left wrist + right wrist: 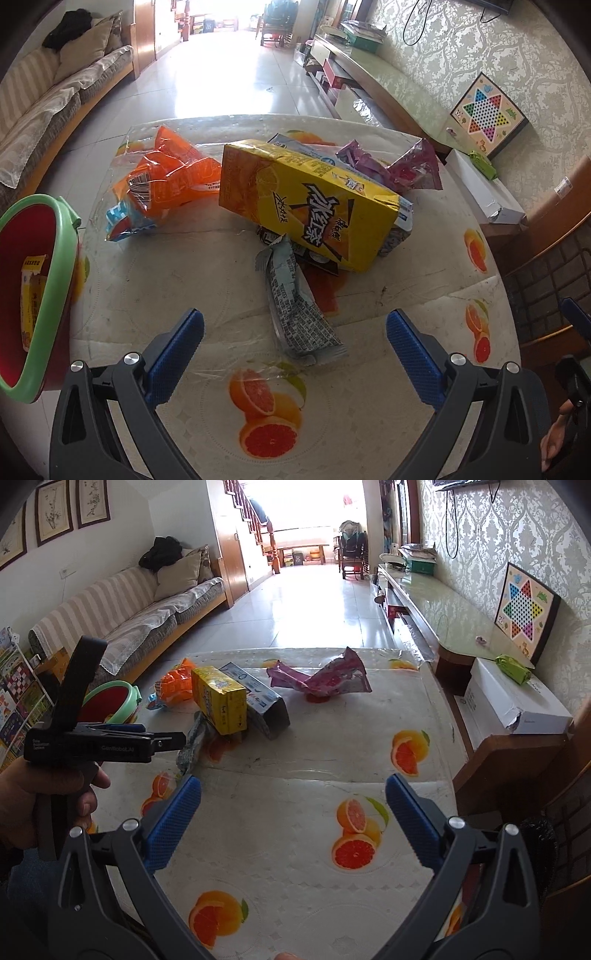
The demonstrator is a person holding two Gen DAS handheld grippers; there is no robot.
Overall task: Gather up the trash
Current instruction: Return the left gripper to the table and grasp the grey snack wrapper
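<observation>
Plainly printed in white on the black body of the left tool point(168, 740), seen from the right wrist, is "GenRobot.AI". Its blue fingers point(177, 354) stand wide apart and released, holding nothing, and the right tool point(293, 812) is likewise spread and empty over the fruit-print bench point(295, 867). Just ahead of the left tool lies a grey snack wrapper point(295, 314) covered in small print too fine to read. Beyond it a yellow iced-tea carton point(314, 206) with bold black-and-white Chinese lettering rests tilted on a blue-and-white carton point(258, 694). Ahead to the left sits an orange wrapper point(166, 181) with a barcode, ahead to the right a purple wrapper point(410, 166). Beside the left finger, a red bin with a green rim point(55, 273) holds a yellow printed packet point(31, 291).
</observation>
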